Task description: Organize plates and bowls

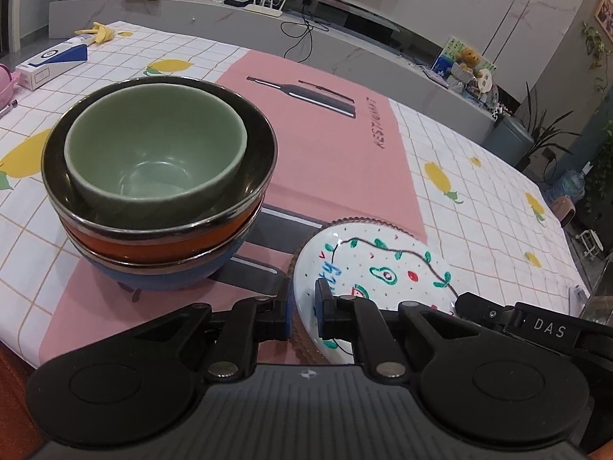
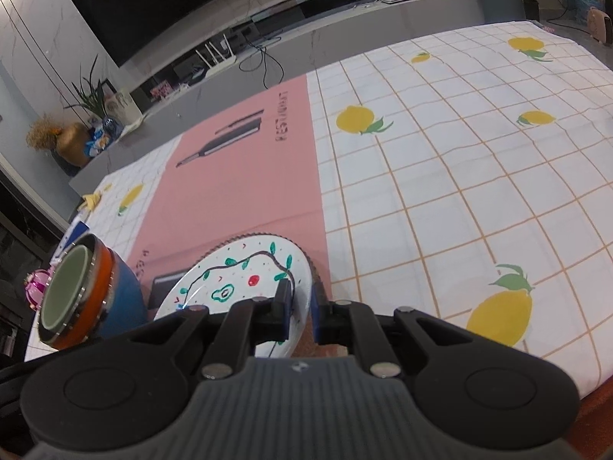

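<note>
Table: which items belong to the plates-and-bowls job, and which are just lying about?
Job: painted plate, gripped at its rim by left gripper and right gripper; green bowl, orange bowl, blue bowl, nested.

Lying about: white-and-blue box, banana peel.

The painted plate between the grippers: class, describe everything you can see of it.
The painted plate is round, white and glossy, likely glazed ceramic, hand-drawn with a dark wavy line, green leaves, an avocado and red dots. It lies over a brown scallop-edged mat or plate, on the pink sheet, right of the bowl stack. The left gripper and right gripper each straddle its rim on opposite sides; the plate appears tilted.
</note>
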